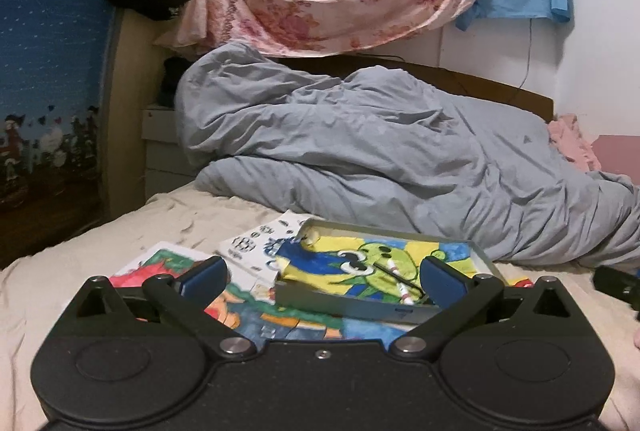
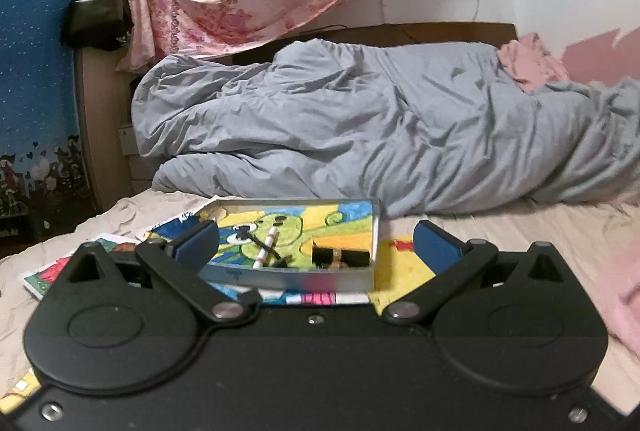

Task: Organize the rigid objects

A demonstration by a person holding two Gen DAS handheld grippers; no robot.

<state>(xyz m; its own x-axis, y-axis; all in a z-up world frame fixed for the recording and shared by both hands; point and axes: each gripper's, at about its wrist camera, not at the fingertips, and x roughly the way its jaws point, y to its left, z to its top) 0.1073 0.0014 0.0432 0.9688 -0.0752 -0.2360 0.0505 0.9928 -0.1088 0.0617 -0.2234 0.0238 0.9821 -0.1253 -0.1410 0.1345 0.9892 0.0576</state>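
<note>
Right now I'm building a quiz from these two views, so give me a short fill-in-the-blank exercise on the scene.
1. The white marker lies inside the shallow metal ____.
2. The tray rests on coloured ____ spread over the bed.
3. The crumpled duvet behind the tray is ____ in colour.
4. The left gripper and the right gripper both stand ____, holding nothing.

Missing words: tray; drawings; grey; open

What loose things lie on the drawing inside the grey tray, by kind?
White marker: 1
Thin black stick: 1
Black tube: 1
Total: 3, all inside the grey tray
</note>
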